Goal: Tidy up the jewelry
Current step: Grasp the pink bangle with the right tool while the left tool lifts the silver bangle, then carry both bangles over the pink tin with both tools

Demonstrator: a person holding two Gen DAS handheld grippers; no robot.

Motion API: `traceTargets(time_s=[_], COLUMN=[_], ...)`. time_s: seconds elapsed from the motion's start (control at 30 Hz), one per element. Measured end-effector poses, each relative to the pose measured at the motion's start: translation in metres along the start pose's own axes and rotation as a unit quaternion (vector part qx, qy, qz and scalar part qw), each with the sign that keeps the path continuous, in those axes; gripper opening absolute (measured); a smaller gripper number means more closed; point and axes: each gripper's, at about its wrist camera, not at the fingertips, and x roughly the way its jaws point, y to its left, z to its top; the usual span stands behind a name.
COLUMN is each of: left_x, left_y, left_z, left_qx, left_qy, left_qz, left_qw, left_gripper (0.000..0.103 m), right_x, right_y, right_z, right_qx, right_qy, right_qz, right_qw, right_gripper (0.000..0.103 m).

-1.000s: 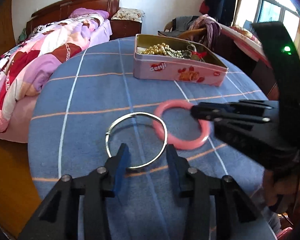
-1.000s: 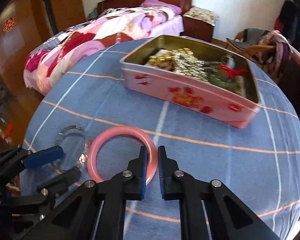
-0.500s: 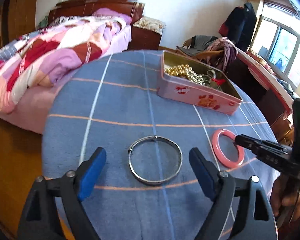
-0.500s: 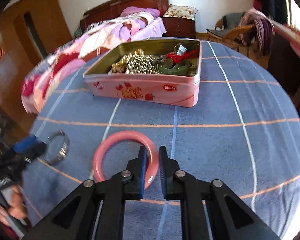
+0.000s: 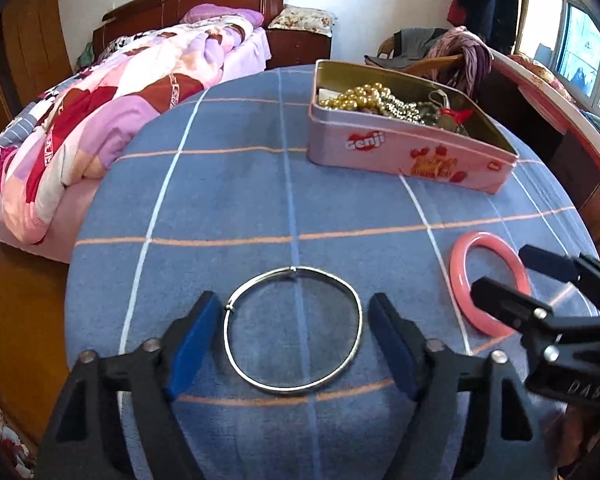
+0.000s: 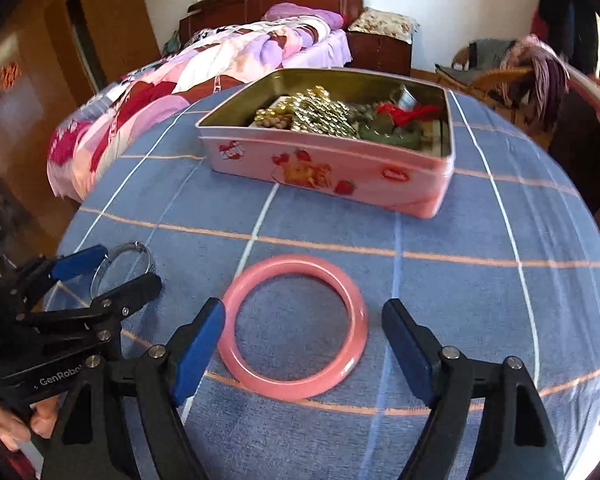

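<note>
A thin silver bangle [image 5: 356, 312] lies flat on the blue checked tablecloth [image 5: 228, 200]. My left gripper [image 5: 294, 340] is open, one finger on each side of it, not touching. A pink bangle [image 6: 352, 320] lies to its right; it also shows in the left wrist view [image 5: 458, 276]. My right gripper [image 6: 304, 346] is open and straddles the pink bangle. An open pink tin [image 6: 332, 168] at the back of the table holds gold bead strands, a green piece and red thread. The left gripper [image 6: 108, 270] shows in the right wrist view, over the silver bangle [image 6: 146, 254].
The round table's edge curves close on the left and front. A bed with a pink patchwork quilt [image 5: 112, 108] stands beyond the left edge. A chair draped with clothes [image 5: 452, 52] and a window sill are at the back right.
Both grippers have opened wide. The right one was shut over the pink bangle's rim and now straddles it. The left one moved in around the silver bangle.
</note>
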Motion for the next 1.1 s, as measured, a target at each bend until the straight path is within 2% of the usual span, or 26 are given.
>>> traceTargets(time_s=[0.03, 0.13, 0.17, 0.23, 0.3, 0.43, 0.53, 0.63, 0.8, 1.1], left_x=[-0.001, -0.001, -0.001, 0.000, -0.001, -0.005, -0.008, -0.015, -0.034, -0.071], left_y=[0.000, 0.000, 0.001, 0.001, -0.001, 0.000, 0.004, 0.004, -0.006, -0.014], left_z=[-0.001, 0.000, 0.000, 0.001, 0.000, -0.002, -0.003, -0.007, -0.001, 0.022], left_qx=[0.001, 0.003, 0.003, 0.003, 0.006, -0.012, -0.036, -0.057, -0.047, -0.043], left_qy=[-0.003, -0.005, -0.005, -0.005, -0.006, -0.012, -0.017, -0.033, -0.070, -0.123], left_qz=[0.000, -0.002, -0.002, -0.005, -0.006, -0.018, -0.032, -0.054, -0.056, -0.060], left_qw=[1.0000, 1.0000, 1.0000, 1.0000, 0.9999, 0.9997, 0.9987, 0.9964, 0.9949, 0.9896], left_gripper=[0.071, 0.071, 0.071, 0.071, 0.070, 0.070, 0.070, 0.070, 0.070, 0.070], right_x=[0.003, 0.011, 0.010, 0.009, 0.008, 0.002, -0.014, -0.034, -0.062, -0.093], right_y=[0.001, 0.013, 0.015, 0.014, 0.012, 0.007, -0.003, -0.006, -0.006, -0.011], right_z=[0.000, 0.000, 0.000, 0.000, -0.001, -0.003, -0.006, -0.007, -0.002, 0.010], right_qx=[-0.005, -0.041, -0.046, -0.045, -0.042, -0.025, 0.002, 0.013, 0.019, 0.039], right_qy=[0.007, 0.019, 0.018, 0.018, 0.014, 0.006, -0.028, -0.064, -0.108, -0.150], right_qz=[0.001, -0.033, -0.030, -0.027, -0.030, -0.029, -0.003, 0.003, -0.015, -0.018], right_qw=[1.000, 0.998, 0.998, 0.998, 0.999, 0.999, 1.000, 0.998, 0.994, 0.988], right_gripper=[0.085, 0.086, 0.086, 0.086, 0.081, 0.081, 0.081, 0.081, 0.081, 0.081])
